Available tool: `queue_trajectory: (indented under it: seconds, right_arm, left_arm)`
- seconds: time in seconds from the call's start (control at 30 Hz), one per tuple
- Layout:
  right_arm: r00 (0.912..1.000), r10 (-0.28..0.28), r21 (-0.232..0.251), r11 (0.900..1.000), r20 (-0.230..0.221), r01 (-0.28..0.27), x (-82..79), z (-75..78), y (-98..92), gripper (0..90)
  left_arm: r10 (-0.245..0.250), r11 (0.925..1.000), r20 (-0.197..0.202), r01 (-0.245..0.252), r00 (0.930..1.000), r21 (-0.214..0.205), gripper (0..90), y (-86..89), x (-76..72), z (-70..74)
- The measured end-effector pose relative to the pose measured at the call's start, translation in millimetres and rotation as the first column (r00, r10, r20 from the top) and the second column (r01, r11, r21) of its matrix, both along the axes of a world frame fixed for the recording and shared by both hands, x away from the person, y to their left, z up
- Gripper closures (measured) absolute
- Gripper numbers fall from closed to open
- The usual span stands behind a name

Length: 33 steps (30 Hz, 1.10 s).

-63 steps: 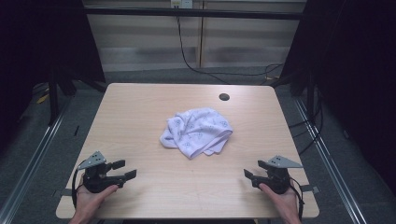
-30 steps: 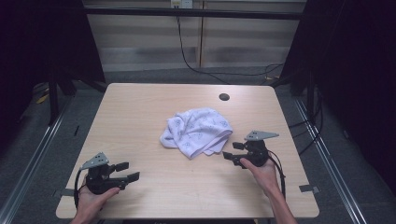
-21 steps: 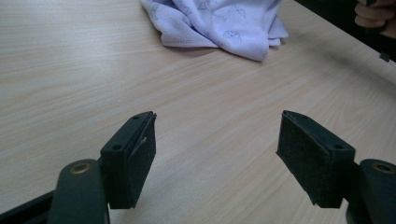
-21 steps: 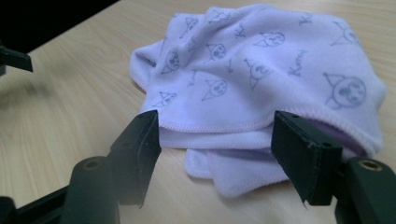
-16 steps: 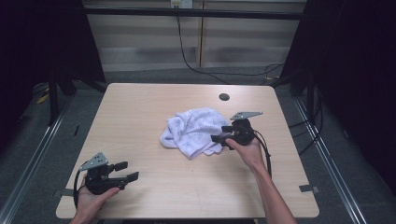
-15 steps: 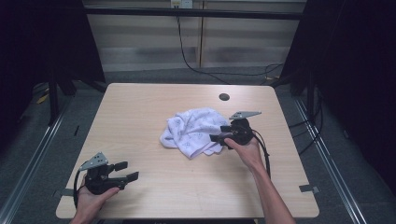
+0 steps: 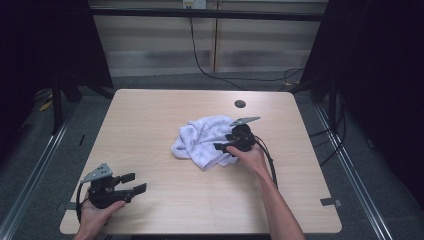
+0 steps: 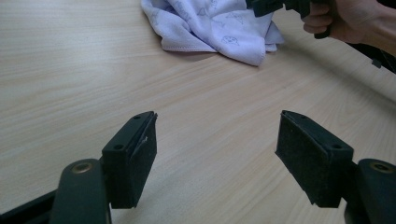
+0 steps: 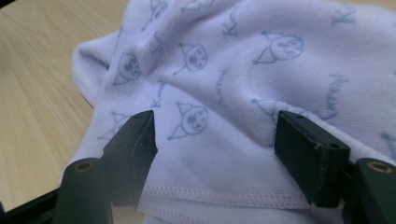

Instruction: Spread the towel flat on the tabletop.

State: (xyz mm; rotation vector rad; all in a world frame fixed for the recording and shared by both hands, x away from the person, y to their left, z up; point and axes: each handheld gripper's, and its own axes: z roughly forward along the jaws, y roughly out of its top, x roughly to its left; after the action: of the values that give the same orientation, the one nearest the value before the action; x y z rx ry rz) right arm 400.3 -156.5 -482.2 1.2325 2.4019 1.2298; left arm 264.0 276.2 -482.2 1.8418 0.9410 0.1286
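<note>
Your right gripper (image 7: 223,146) is at the towel (image 7: 202,141) rn, jaws spread wide and they've just been opening, so it reads like you're setting up a grab, not holding anything yet. In the right gripper view the cloth (image 9: 243,88) sits between the pads but neither pad looks pressed into it; the hemmed edge runs across just below the tips, so prob you're aiming at that hem to get a clean corner or edge to lift. The towel is bunched in a heap roughly mid desk, a bit toward the right edge and nearer the far side than yours, w/ a small dark round thing (image 7: 240,104) past it by the far edge (cable hole or cap, can't tell). Your left gripper (image 7: 134,183) is parked at the near left corner, well apart from the cloth, jaws also spread w/ nothing but bare desk (image 8: 70,70) between them, I'd guess just waiting till there's a second edge to take. Hard bits: the heap hides its own corners, so which fold is the real edge underneath isn't clear, and from the high view your right hand (image 7: 250,157) covers the towel's right side. The left gripper view cuts the towel (image 8: 219,28) off at the top, the other hand too. Print looks like little cartoon faces plus script, too blurry to read.
</note>
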Motion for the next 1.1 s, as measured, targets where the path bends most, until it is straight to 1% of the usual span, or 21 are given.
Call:
queue_trajectory:
  seconds: [0.17, 0.27, 0.3, 0.33, 0.37, 0.47, 0.5, 0.53, 0.57, 0.6, 0.67, 0.73, 0.77, 0.8, 0.83, 0.87, 0.9, 0.93, 0.97, 1.07, 1.1]
  right_arm:
    - [0.9999, 0.01, -0.031, 0.9995, -0.001, -0.01, 1.3, -9.1, 4.2, 30.8]
    - [0.9997, 0.008, -0.119, 0.9929, 0.022, -0.005, -0.2, -13.7, 8.9, 39.0]
    - [0.9994, 0.011, -0.137, 0.9905, 0.033, -0.006, -0.8, -14.1, 10.5, 40.6]
    - [0.9994, 0.011, -0.137, 0.9905, 0.033, -0.006, -0.8, -14.1, 10.5, 40.6]
    - [0.9991, 0.009, -0.167, 0.9859, 0.042, -0.001, -2.8, -13.6, 12.4, 47.8]
    - [0.9991, 0.028, -0.159, 0.9871, 0.032, -0.022, -7.7, -11.5, 10.1, 68.9]
    - [0.9991, 0.033, -0.142, 0.9895, 0.025, -0.029, -10.1, -11.8, 9.1, 72.3]
    - [0.9991, 0.038, -0.139, 0.9896, 0.019, -0.035, -13.2, -11.6, 8.3, 75.0]
    - [0.9991, 0.038, -0.139, 0.9896, 0.019, -0.035, -13.2, -11.6, 8.3, 75.0]
    - [0.9986, 0.051, -0.114, 0.9923, 0.014, -0.049, -20.1, -12.8, 7.6, 77.5]
    - [0.9977, 0.067, -0.088, 0.9939, 0.012, -0.066, -27.9, -14.1, 7.0, 78.3]
    - [0.9967, 0.08, -0.077, 0.9939, 0.01, -0.079, -37.1, -14.6, 7.6, 78.5]
    - [0.9967, 0.08, -0.077, 0.9939, 0.01, -0.079, -37.1, -14.6, 7.6, 78.5]
    - [0.9954, 0.095, -0.07, 0.9931, 0.013, -0.094, -46.8, -14.8, 9.2, 78.6]
    - [0.9949, 0.099, -0.068, 0.9929, 0.015, -0.098, -51.7, -15.1, 10.2, 78.6]
    - [0.9949, 0.099, -0.068, 0.9929, 0.015, -0.098, -51.7, -15.1, 10.2, 78.6]
    - [0.9941, 0.107, -0.064, 0.9923, 0.02, -0.105, -56.1, -15.4, 11.5, 78.6]
    - [0.9931, 0.116, -0.059, 0.9916, 0.014, -0.115, -60.5, -15.2, 13.1, 78.7]
    - [0.9902, 0.139, -0.052, 0.989, 0.011, -0.138, -68.0, -15.2, 16.5, 78.7]
    - [0.987, 0.161, -0.057, 0.9855, 0.007, -0.16, -79.6, -14.0, 24.6, 78.6]
    - [0.987, 0.161, -0.057, 0.9855, 0.007, -0.16, -79.6, -14.0, 24.6, 78.6]
  left_arm:
    - [0.009, 1.0, 0.0, -0.009, 1.0, -0.003, 28.7, -0.3, 1.0, -0.2]
    - [0.004, 0.9999, 0.004, -0.004, 1.0, 0.011, 28.9, -0.8, 0.5, -0.2]
    - [0.001, 1.0, 0.005, -0.001, 1.0, 0.009, 29.0, -1.0, 0.3, -0.3]
    - [0.001, 1.0, 0.005, -0.001, 1.0, 0.009, 29.0, -1.0, 0.3, -0.3]
    - [0.0, 1.0, 0.004, 0.0, 1.0, 0.009, 29.1, -1.2, 0.0, -0.2]
    - [0.003, 1.0, 0.007, -0.003, 1.0, 0.007, 29.1, -1.4, -0.6, -0.1]
    - [0.006, 0.9999, 0.006, -0.006, 1.0, 0.009, 29.1, -1.5, -0.6, -0.3]
    - [0.005, 0.9999, 0.006, -0.005, 1.0, 0.012, 29.1, -1.4, -0.3, -0.4]
    - [0.005, 0.9999, 0.006, -0.005, 1.0, 0.012, 29.1, -1.4, -0.3, -0.4]
    - [0.003, 0.9999, 0.005, -0.003, 1.0, 0.015, 29.1, -1.9, 0.0, -0.7]
    - [0.005, 0.9998, 0.003, -0.005, 1.0, 0.017, 29.1, -3.5, 0.3, -0.9]
    - [0.001, 0.9997, 0.005, -0.001, 1.0, 0.024, 29.2, -3.9, 0.4, -0.9]
    - [0.003, 0.9998, 0.005, -0.003, 1.0, 0.021, 29.2, -5.2, 0.2, -1.0]
    - [-0.003, 0.9996, 0.006, 0.003, 1.0, 0.028, 29.3, -6.7, 0.2, -1.0]
    - [-0.005, 0.9996, 0.007, 0.005, 1.0, 0.029, 29.4, -7.8, 0.2, -1.0]
    - [-0.005, 0.9996, 0.007, 0.005, 1.0, 0.029, 29.6, -7.8, 0.2, -1.0]
    - [-0.006, 0.9995, 0.006, 0.006, 1.0, 0.03, 29.6, -8.7, 0.2, -0.8]
    - [-0.007, 0.9996, 0.005, 0.007, 1.0, 0.026, 29.8, -9.7, 0.3, -0.8]
    - [0.0, 0.9993, 0.011, -0.001, 0.9999, 0.038, 30.8, -12.5, 1.0, -1.2]
    - [0.004, 0.9996, 0.018, -0.005, 0.9998, 0.029, 31.9, -16.1, 2.0, 0.7]
    - [0.004, 0.9996, 0.018, -0.005, 0.9998, 0.029, 32.1, -16.1, 2.0, 0.7]
